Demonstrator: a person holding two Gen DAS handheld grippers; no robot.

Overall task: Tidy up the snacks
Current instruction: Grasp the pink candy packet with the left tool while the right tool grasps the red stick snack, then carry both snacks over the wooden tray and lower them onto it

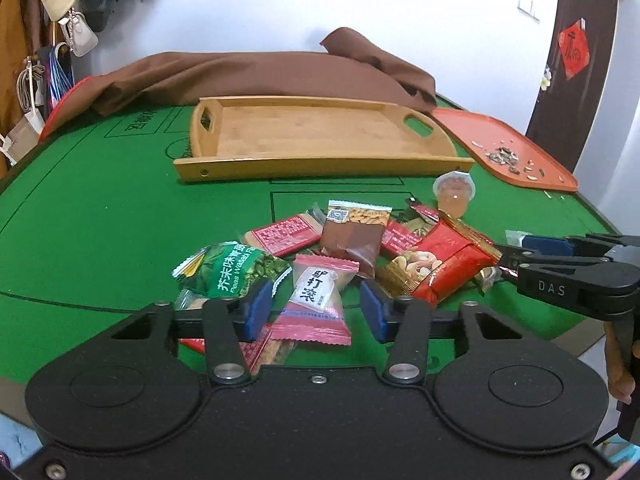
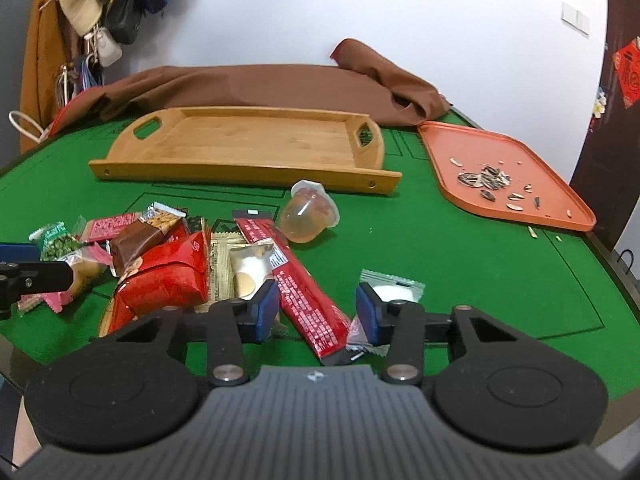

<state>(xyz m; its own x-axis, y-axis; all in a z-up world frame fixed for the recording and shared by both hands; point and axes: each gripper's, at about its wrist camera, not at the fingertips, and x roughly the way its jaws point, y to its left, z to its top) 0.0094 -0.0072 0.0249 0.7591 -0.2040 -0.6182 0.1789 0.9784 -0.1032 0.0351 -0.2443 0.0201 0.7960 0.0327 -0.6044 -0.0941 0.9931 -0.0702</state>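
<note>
Snacks heaped before wooden tray (empty), orange tray beside

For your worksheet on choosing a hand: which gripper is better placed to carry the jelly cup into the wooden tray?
Probably the right gripper: the jelly cup lies just ahead of it, with the wooden tray beyond. The left gripper faces a pink candy packet across the pile.

Left gripper: black frame, blue pads, pointing forward and downward; jaws partly apart, not clearly pressing anything. Right gripper: same build, blue pads, tilted downward, jaws partly apart, grip unclear. In the left wrist view it enters from the right, a hand behind it.
</note>
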